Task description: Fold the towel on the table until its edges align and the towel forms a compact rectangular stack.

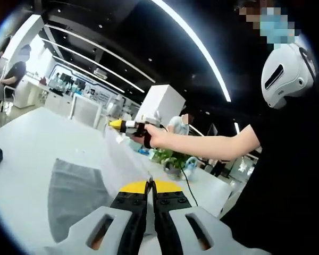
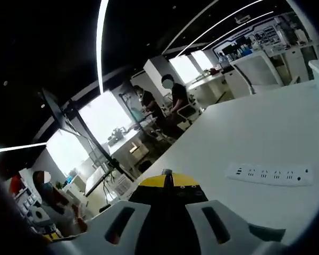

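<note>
The left claw [image 1: 150, 183] is pinching the grey towel [image 1: 74, 194] between closed jaws, lifting its edge off the white table [image 1: 26, 143]. The right claw [image 2: 167, 172] is sitting closed too; whether it is gripping cloth I cannot tell. In the left gripper view, it [image 1: 117, 124] is hovering above the table. A power strip [image 2: 270, 173] is lying beyond.
</note>
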`<act>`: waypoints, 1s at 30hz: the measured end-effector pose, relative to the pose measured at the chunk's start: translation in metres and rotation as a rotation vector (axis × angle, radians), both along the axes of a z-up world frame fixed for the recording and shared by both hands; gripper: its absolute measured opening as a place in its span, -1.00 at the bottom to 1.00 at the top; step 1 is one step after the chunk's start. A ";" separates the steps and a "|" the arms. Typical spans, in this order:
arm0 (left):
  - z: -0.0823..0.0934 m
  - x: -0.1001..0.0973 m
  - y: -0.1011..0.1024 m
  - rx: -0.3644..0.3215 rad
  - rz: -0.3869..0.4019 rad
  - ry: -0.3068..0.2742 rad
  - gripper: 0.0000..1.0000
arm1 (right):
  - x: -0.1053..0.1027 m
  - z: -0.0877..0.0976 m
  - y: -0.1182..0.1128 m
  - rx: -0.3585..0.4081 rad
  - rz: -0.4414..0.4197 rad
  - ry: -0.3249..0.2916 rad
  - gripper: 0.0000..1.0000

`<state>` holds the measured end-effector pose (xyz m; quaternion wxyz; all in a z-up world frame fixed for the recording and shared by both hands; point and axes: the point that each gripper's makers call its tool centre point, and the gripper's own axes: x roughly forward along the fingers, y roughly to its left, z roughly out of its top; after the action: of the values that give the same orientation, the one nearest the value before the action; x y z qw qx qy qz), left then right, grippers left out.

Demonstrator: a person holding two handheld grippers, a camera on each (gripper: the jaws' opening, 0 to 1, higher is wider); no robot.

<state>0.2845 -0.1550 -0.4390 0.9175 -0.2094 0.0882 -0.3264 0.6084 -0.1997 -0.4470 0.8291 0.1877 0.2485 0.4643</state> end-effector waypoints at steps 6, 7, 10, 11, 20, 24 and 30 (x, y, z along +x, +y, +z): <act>-0.013 0.001 0.010 -0.013 0.023 0.036 -0.95 | 0.000 -0.015 0.013 -0.025 0.017 0.023 -1.00; -0.016 0.002 0.011 -0.014 0.026 0.041 -0.95 | 0.000 -0.018 0.017 -0.030 0.021 0.027 -1.00; -0.023 0.004 0.015 -0.011 0.034 0.063 -0.95 | 0.003 -0.027 0.023 -0.046 0.027 0.041 -1.00; -0.024 0.004 0.015 -0.012 0.036 0.066 -0.95 | 0.002 -0.029 0.025 -0.052 0.029 0.043 -1.00; -0.040 0.011 0.029 -0.025 0.061 0.104 -0.95 | 0.010 -0.052 0.040 -0.087 0.041 0.087 -1.00; -0.045 0.012 0.034 -0.031 0.069 0.122 -0.95 | 0.011 -0.061 0.047 -0.103 0.052 0.100 -1.00; -0.051 0.014 0.036 -0.042 0.066 0.145 -0.95 | 0.012 -0.075 0.057 -0.129 0.065 0.118 -1.00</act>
<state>0.2981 -0.1192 -0.4900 0.9144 -0.2545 0.1403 -0.2817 0.6202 -0.1429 -0.5224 0.8079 0.1530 0.3324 0.4619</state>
